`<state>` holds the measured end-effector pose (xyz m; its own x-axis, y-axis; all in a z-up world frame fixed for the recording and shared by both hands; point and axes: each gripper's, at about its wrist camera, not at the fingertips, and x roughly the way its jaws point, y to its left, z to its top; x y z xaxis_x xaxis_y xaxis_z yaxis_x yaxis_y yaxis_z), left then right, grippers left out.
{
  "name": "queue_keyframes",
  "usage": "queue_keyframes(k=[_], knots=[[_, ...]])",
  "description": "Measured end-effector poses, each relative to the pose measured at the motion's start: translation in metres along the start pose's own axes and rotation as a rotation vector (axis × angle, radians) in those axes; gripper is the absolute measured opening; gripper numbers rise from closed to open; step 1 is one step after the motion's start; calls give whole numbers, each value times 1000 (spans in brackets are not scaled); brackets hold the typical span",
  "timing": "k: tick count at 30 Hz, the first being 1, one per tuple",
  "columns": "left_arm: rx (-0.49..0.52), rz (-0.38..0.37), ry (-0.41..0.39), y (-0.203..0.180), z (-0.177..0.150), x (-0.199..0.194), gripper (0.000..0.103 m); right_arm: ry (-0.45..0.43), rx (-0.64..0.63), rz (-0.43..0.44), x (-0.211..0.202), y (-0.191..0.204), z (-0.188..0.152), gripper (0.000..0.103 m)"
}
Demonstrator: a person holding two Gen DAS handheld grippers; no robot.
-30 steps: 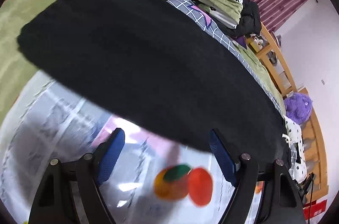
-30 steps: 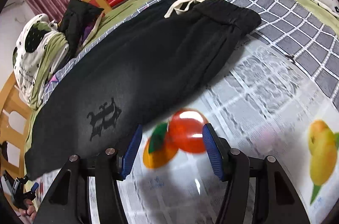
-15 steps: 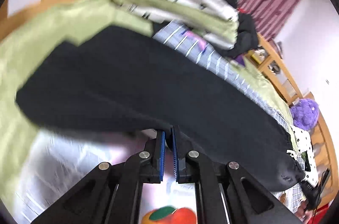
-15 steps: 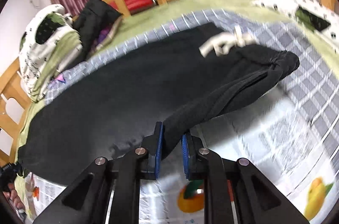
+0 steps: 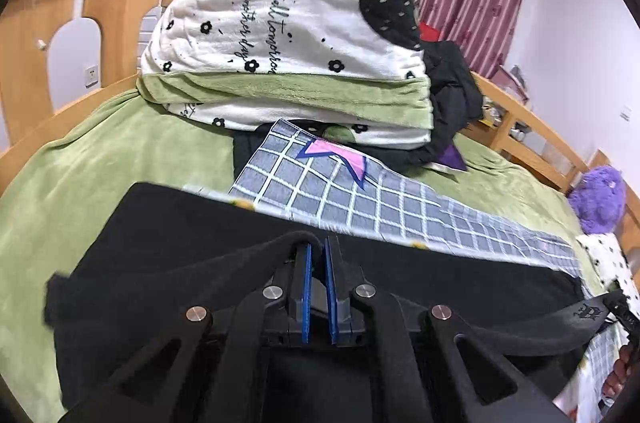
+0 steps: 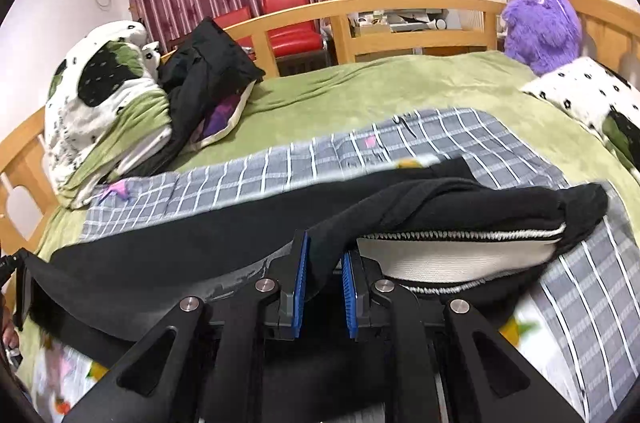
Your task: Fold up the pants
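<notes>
Black pants (image 5: 192,247) hang lifted over the bed, held by both grippers along their near edge. My left gripper (image 5: 316,247) is shut on a fold of the black fabric near the leg end. My right gripper (image 6: 324,255) is shut on a thicker bunch of fabric near the waistband (image 6: 576,199), whose white inner lining (image 6: 452,255) faces me. The pants (image 6: 192,243) stretch left from there, and a leg strip with a printed emblem (image 5: 588,311) runs to the right edge of the left wrist view.
A grey checked sheet (image 6: 280,163) lies on a green blanket (image 6: 380,87). A folded white and green quilt (image 5: 288,43) and dark clothes (image 6: 208,71) pile at the left. A purple plush (image 6: 540,27) and a wooden bed rail (image 6: 400,11) stand behind. A hand (image 5: 620,375) shows at right.
Both grippers went from open above the printed sheet to shut on the pants' near edge, then rose and carried the fabric toward the far side of the bed.
</notes>
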<state>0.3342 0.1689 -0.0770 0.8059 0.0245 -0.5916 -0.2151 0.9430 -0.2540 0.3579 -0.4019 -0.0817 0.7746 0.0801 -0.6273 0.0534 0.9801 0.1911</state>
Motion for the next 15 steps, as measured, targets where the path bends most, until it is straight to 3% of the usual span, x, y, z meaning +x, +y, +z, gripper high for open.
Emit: queue_keyframes(k=[5,7,9,12,14,15], knots=[[47,91,28,-13,0,60,7,32,29,-40,69,9,20,17],[65,129,66,-16,-4,77,8,63,15,-104,98,15,17,22],[84,162,108,-19,-8,84,13,121,-10,-152,120,18,11,35],[131,134,111,-22,-19,57,40,178,-37,-180,121,18,-6,40],[169,137,86,-21,-28,33,69,164,-40,-151,102,18,-14,49],[190,146,73,-17,-37,16,70,159,-48,-143,91,17,-18,55]])
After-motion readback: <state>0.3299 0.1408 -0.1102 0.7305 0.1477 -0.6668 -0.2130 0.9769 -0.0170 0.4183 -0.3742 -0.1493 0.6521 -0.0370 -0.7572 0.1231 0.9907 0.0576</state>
